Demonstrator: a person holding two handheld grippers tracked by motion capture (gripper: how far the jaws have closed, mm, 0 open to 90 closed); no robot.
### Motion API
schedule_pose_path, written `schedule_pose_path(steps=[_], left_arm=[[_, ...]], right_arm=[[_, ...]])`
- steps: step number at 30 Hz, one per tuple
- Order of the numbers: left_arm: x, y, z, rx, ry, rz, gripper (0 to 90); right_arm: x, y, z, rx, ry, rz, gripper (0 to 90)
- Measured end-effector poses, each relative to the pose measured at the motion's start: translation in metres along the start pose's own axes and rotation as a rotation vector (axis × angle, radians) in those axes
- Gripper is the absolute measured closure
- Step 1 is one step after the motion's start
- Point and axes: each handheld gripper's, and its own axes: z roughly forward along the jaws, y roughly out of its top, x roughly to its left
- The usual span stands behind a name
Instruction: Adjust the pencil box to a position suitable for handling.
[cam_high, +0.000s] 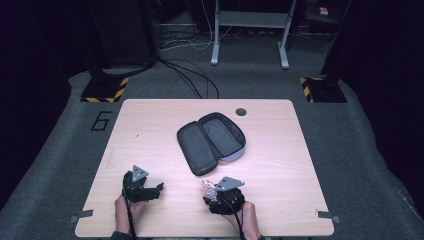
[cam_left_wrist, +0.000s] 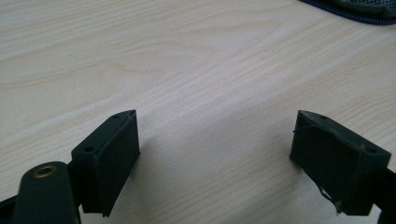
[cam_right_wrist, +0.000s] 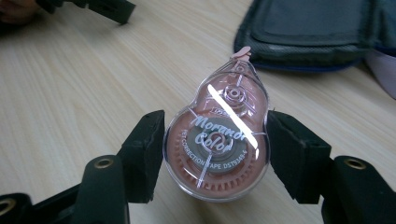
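right gripper (cam_right_wrist: 215, 154): pads pinch the pink correction tape (cam_right_wrist: 217, 140) by its flat sides, tip aimed at the pencil case, likely to be packed
correction tape: just short of the pencil case (cam_high: 212, 141), near side
pencil case: unzipped, lying open mid-table (cam_high: 150, 125), ready to receive
left gripper (cam_left_wrist: 215, 154): spread, holding nothing, idle well left of the pencil case

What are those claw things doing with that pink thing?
A person at a wooden table holds a gripper in each hand. The right gripper is shut on a pink correction tape dispenser, its tip pointing toward an open pencil case lying in the middle of the table. The left gripper is open with nothing between its jaws, just above the bare tabletop. The tape may be headed for the case.
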Motion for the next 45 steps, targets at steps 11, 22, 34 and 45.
schedule_pose_path(steps=[11, 22, 34, 45], left_arm=[[0.000, 0.000, 0.000, 0.001, 0.000, 0.001, 15.2], [0.000, 0.000, 0.000, 0.000, -0.002, -0.001, 15.2], [0.001, 0.000, 0.000, 0.008, -0.007, 0.001, 15.2], [0.001, 0.001, -0.001, 0.012, -0.006, 0.002, 15.2]], right_arm=[[-0.030, -0.019, -0.028, -0.010, -0.087, 0.084, 39.0], [-0.070, -0.043, -0.051, 0.004, -0.186, 0.139, 39.0], [-0.126, -0.072, -0.071, 0.035, -0.285, 0.233, 38.9], [-0.147, -0.087, -0.076, 0.048, -0.285, 0.279, 38.9]])
